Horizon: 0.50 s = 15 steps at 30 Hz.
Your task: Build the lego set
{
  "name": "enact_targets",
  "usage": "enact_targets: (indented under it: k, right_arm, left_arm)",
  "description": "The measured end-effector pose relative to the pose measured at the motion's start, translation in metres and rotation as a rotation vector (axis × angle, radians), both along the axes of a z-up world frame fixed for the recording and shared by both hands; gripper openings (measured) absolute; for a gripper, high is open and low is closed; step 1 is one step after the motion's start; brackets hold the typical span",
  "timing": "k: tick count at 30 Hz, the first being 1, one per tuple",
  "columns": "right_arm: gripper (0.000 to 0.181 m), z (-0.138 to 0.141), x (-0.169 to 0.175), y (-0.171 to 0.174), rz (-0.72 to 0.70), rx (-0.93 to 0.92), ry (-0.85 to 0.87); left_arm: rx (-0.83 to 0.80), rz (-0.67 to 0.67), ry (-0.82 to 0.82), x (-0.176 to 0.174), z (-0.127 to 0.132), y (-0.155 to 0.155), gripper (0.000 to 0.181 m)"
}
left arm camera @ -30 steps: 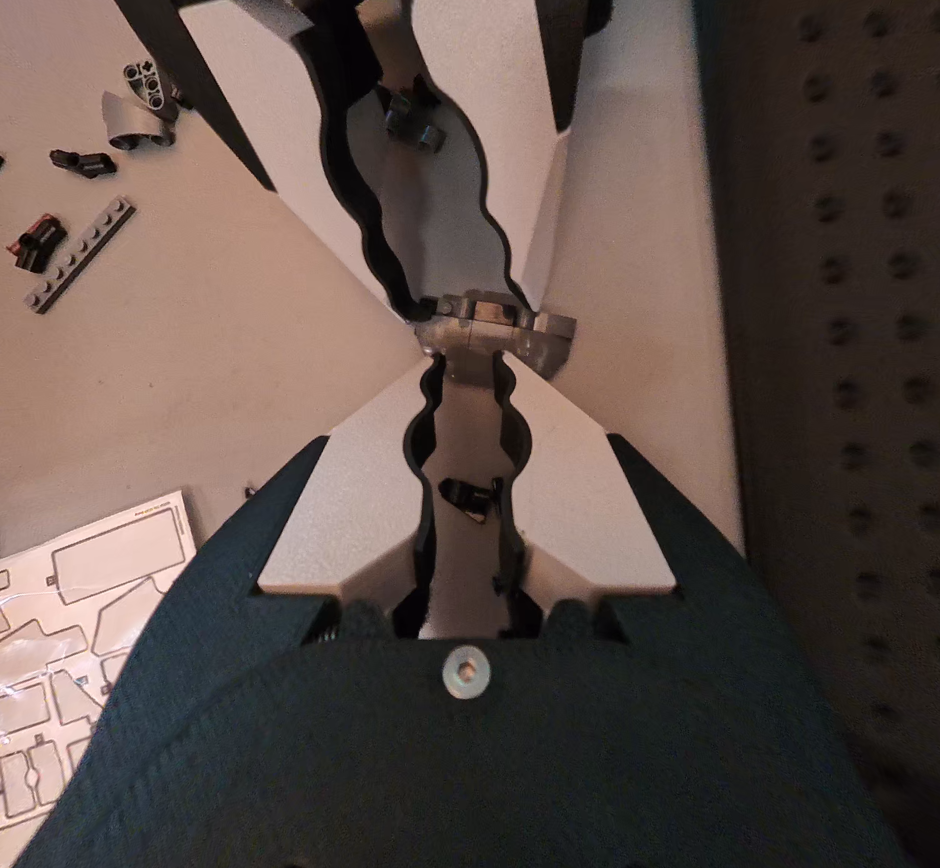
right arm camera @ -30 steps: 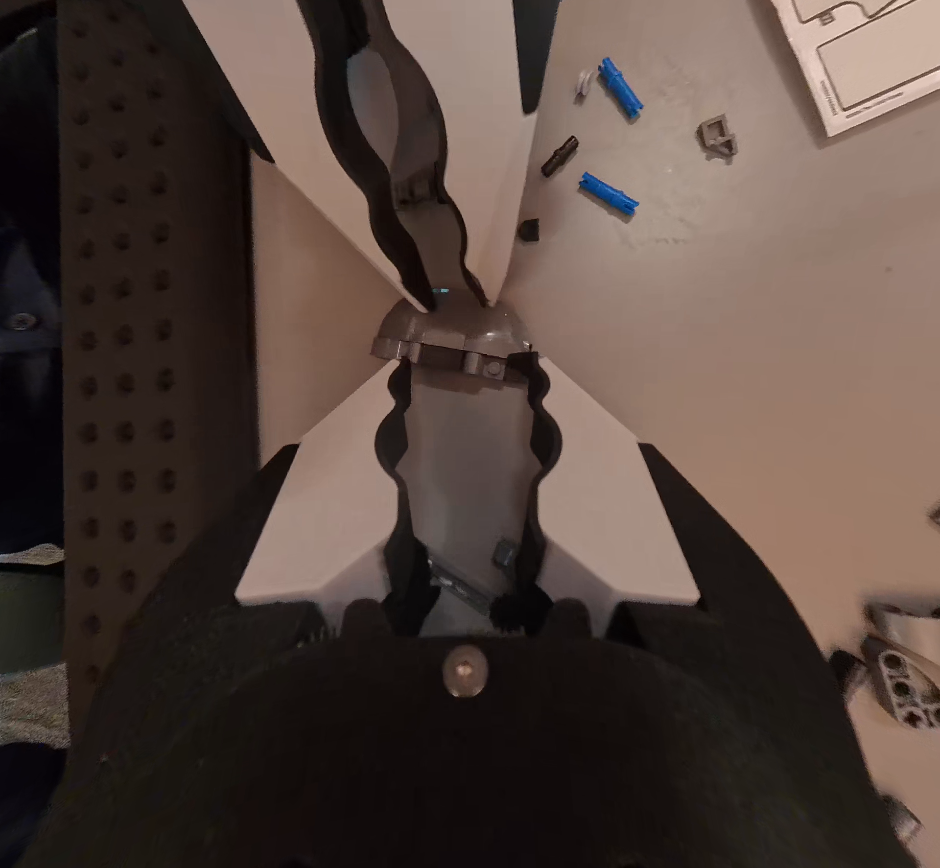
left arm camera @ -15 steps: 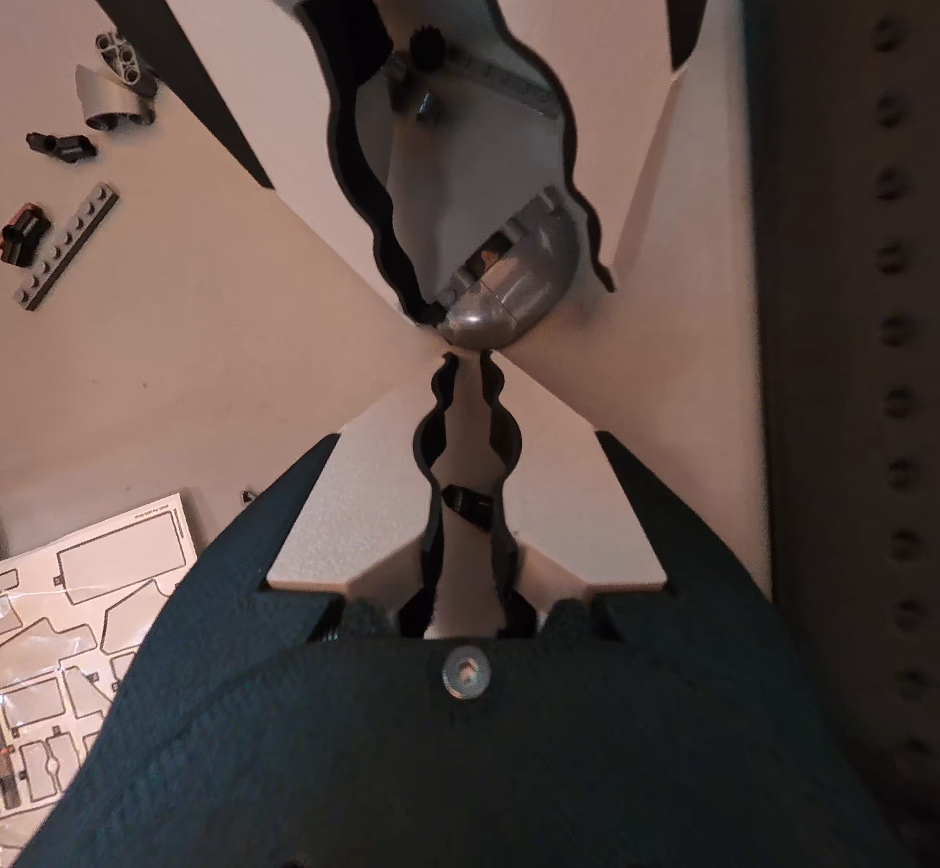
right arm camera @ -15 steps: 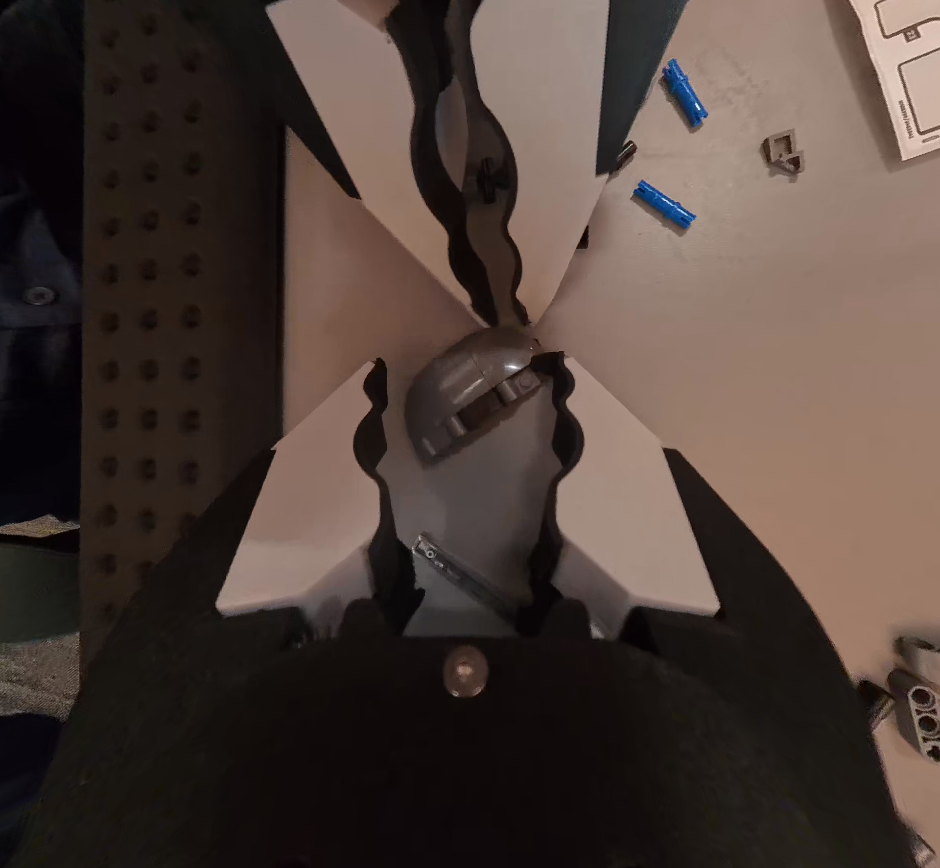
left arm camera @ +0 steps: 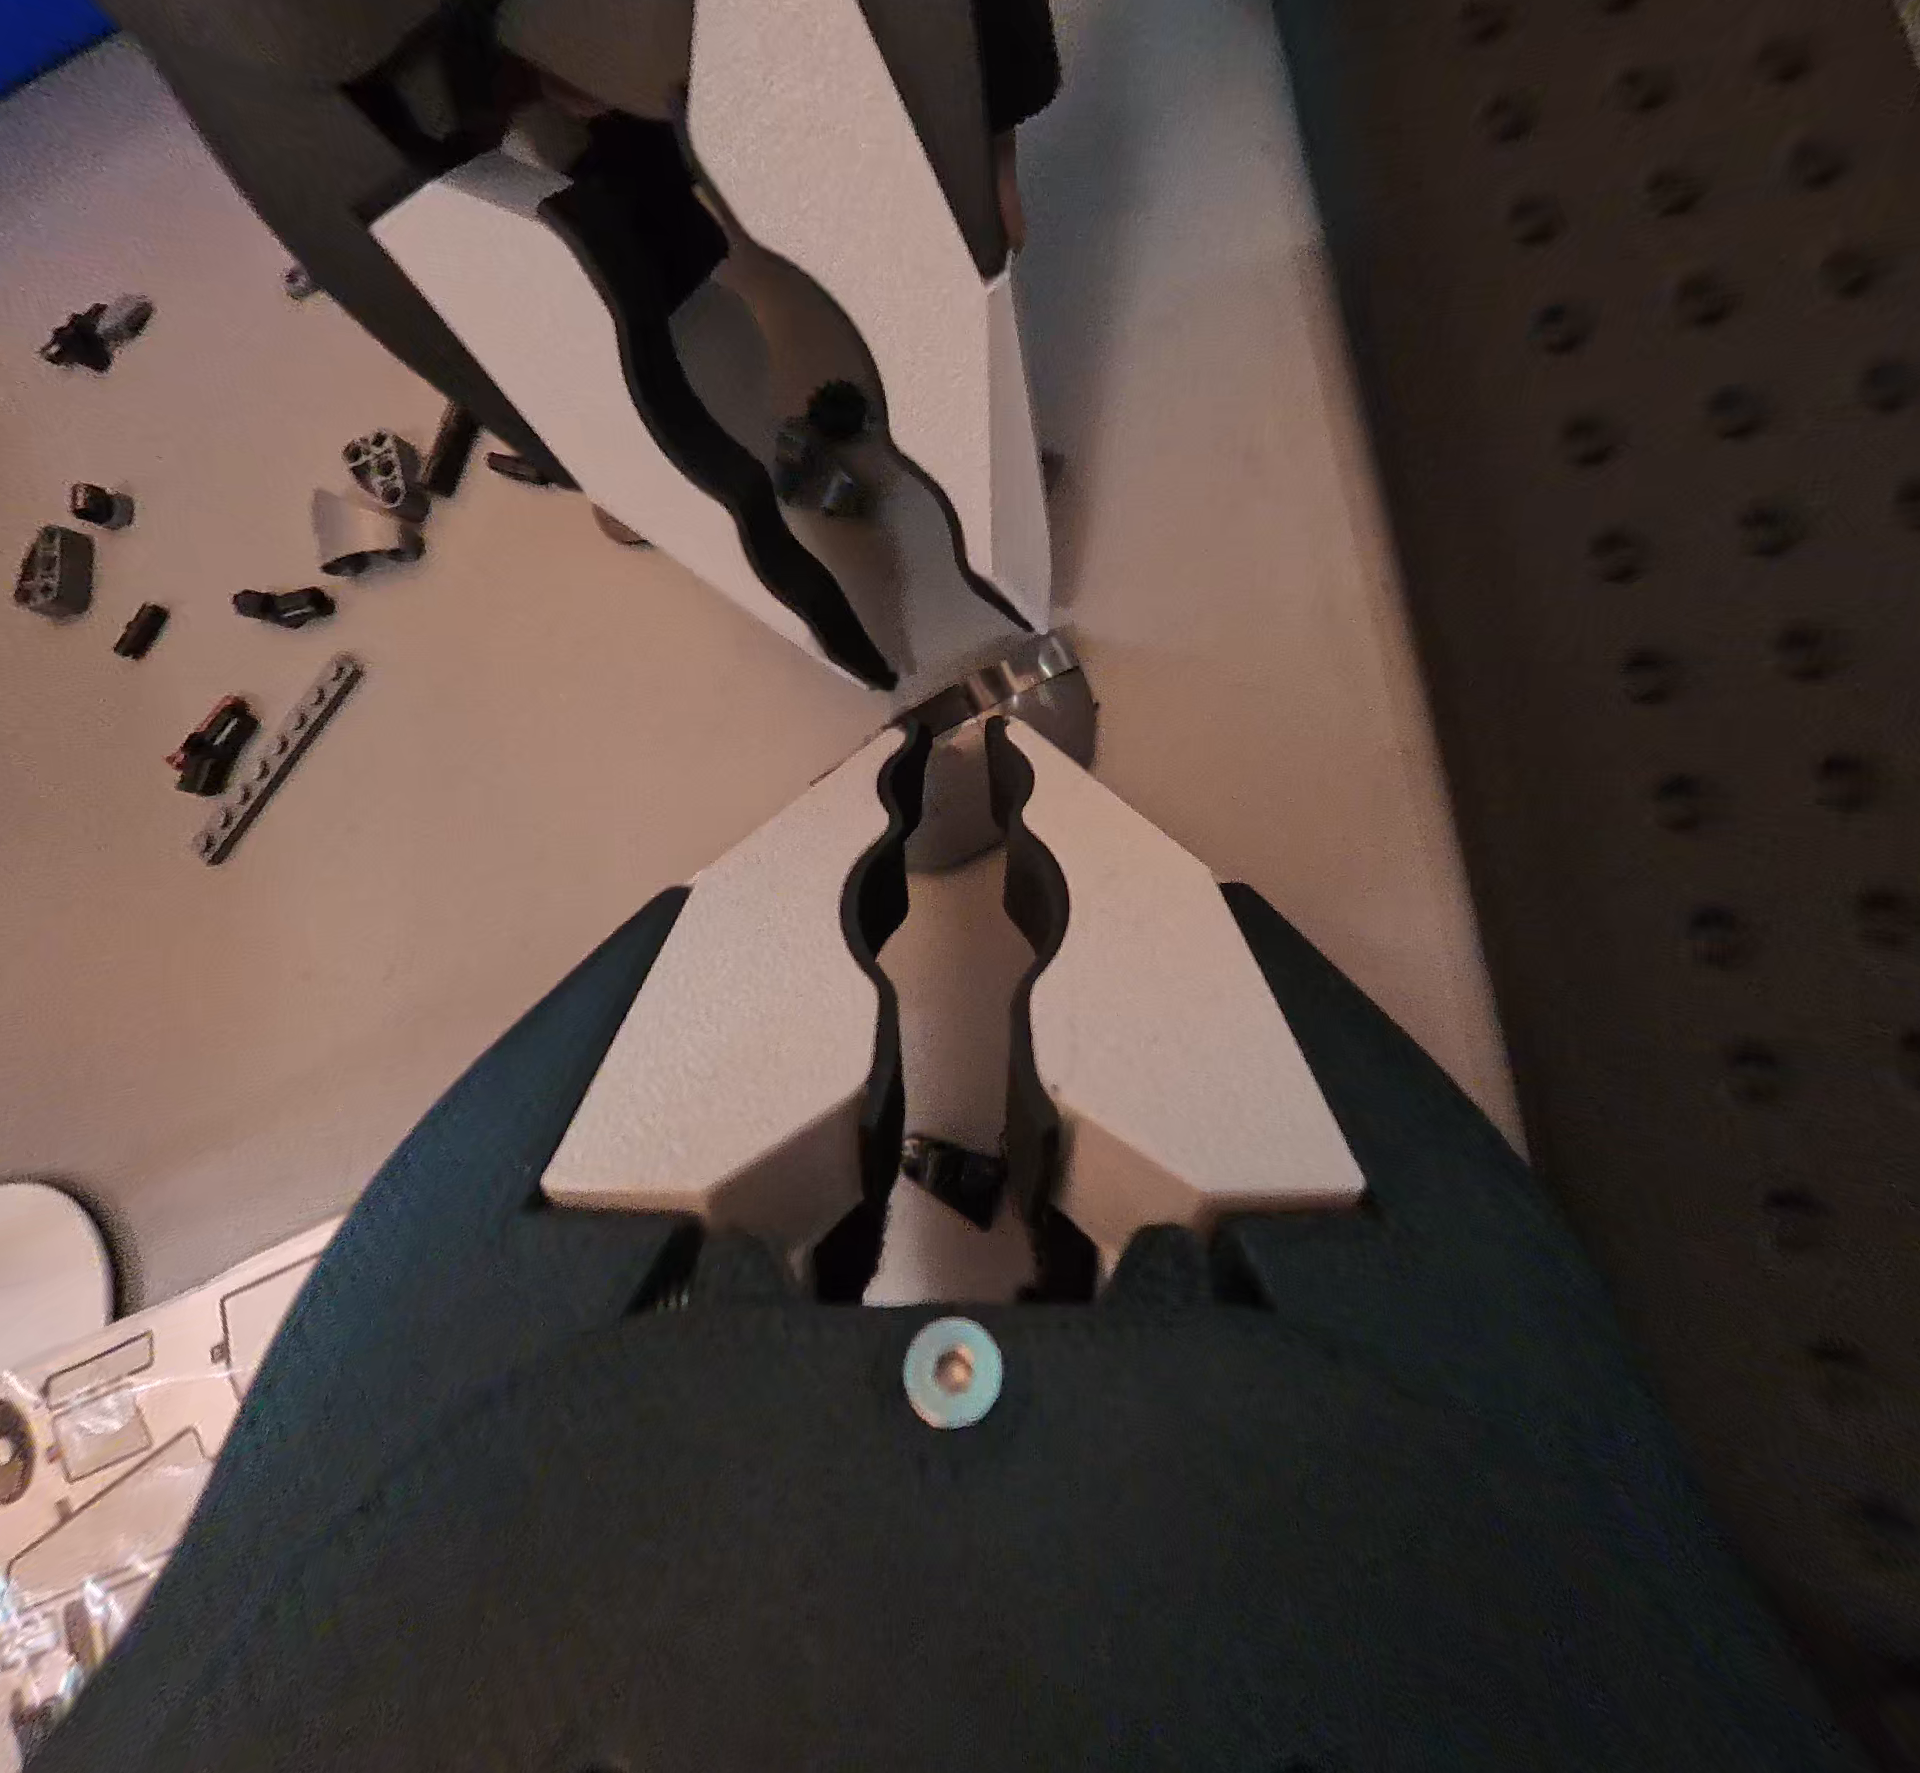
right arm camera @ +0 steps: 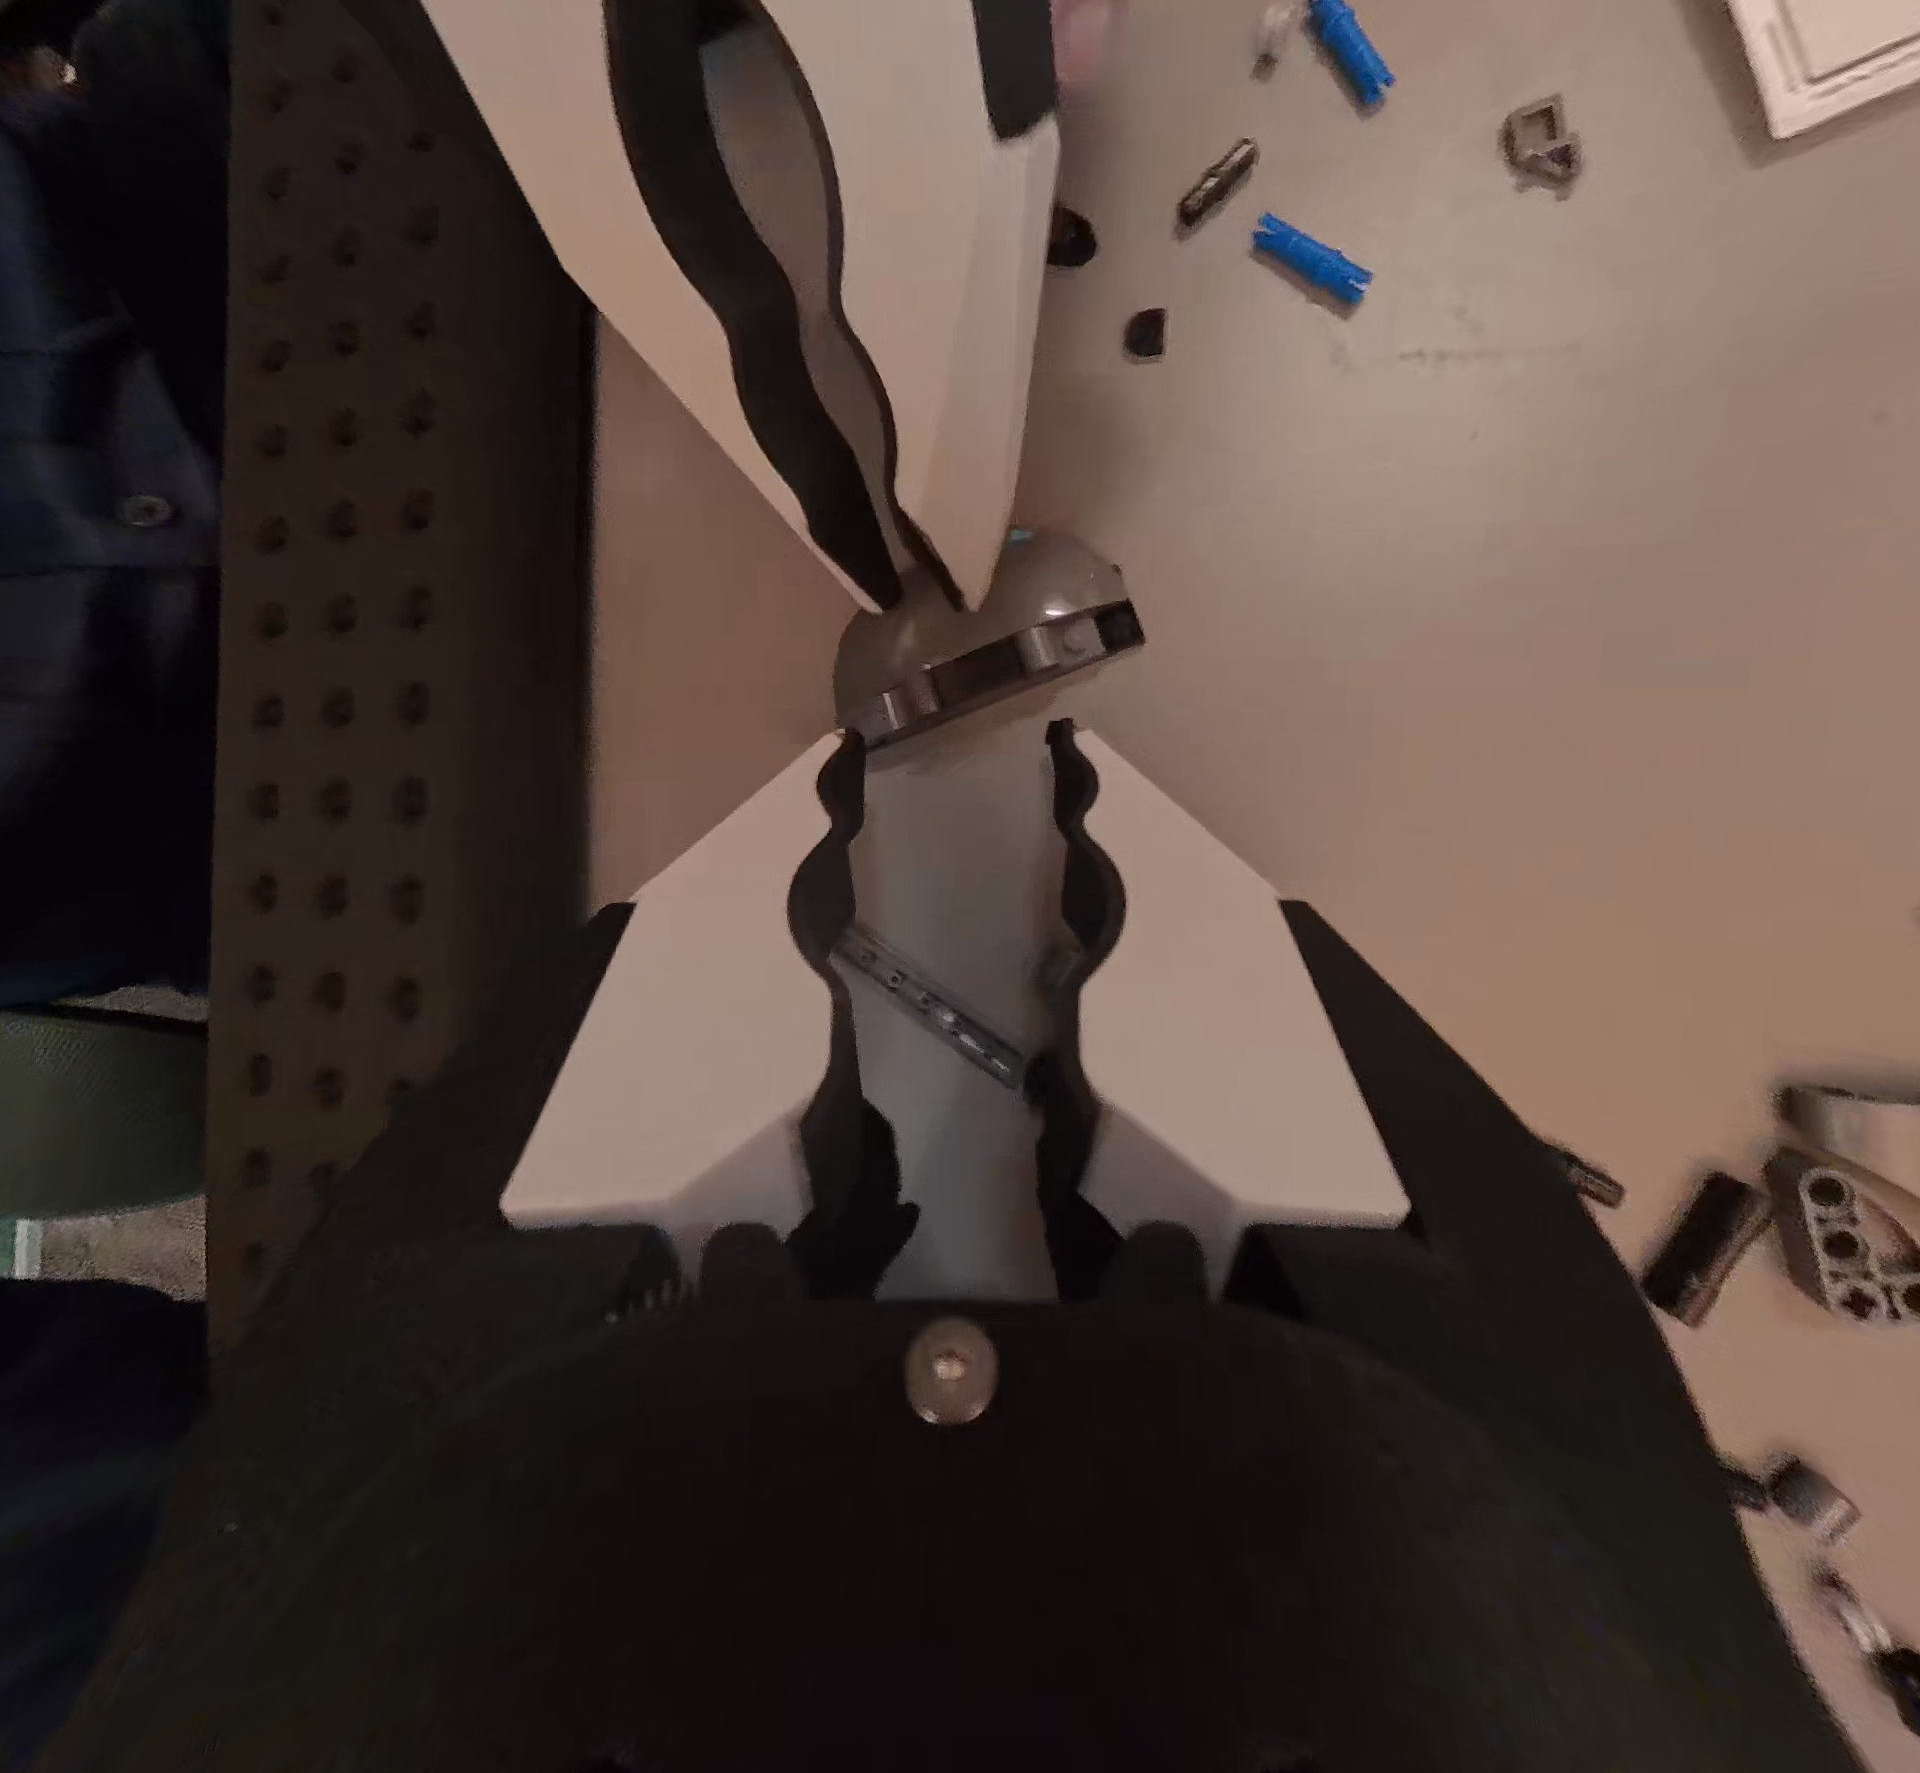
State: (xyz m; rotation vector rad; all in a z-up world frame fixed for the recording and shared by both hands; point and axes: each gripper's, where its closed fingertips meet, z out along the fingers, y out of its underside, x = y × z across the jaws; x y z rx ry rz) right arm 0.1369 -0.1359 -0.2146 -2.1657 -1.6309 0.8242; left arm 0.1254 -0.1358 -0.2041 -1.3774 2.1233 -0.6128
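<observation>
A dark grey dome piece [right arm camera: 977,622] hangs above the table between both grippers. My left gripper [left arm camera: 953,731] is shut on its curved shell; in the right wrist view it comes down from the top [right arm camera: 928,603]. The dome shows just past its tips [left arm camera: 1049,695]. My right gripper [right arm camera: 953,731] is open, its jaws a small way apart at the dome's flat studded underside. Its left fingertip [right arm camera: 847,741] touches the dome's lower corner. In the left wrist view the right gripper [left arm camera: 956,658] reaches in from the top.
A dark perforated panel [left arm camera: 1662,684] runs along the table edge. Loose parts lie on the table: a long grey plate [left arm camera: 281,757], a curved grey panel [left arm camera: 358,528], two blue pins [right arm camera: 1309,258], a grey bracket [right arm camera: 1538,144], a grey beam [right arm camera: 930,1006] and a sticker sheet [left arm camera: 94,1411]. My left and right fingertips are right by each other.
Half a second ago the dome lay tilted between my right gripper's wide-open fingers. Now it has turned, the right jaws have narrowed at its underside, and the left gripper stays on its shell.
</observation>
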Motion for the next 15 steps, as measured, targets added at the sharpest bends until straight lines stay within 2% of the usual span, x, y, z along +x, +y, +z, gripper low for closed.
enact_targets:
  k: [4,8,15]
  right_arm:
    - [0.025,-0.0070,-0.0020,-0.0058,0.027,-0.011,-0.044]
    - [0.024,-0.0073,-0.0026,-0.0073,0.032,-0.016,-0.048]
    - [0.022,-0.0087,-0.0025,-0.0099,0.036,-0.037,-0.052]
  left_arm:
    - [0.013,-0.013,0.035,0.0022,-0.0116,-0.0031,0.007]
    - [-0.012,0.010,0.028,0.0042,-0.0110,-0.0011,0.000]
    - [-0.014,0.005,0.019,0.0063,-0.0111,-0.0038,0.000]
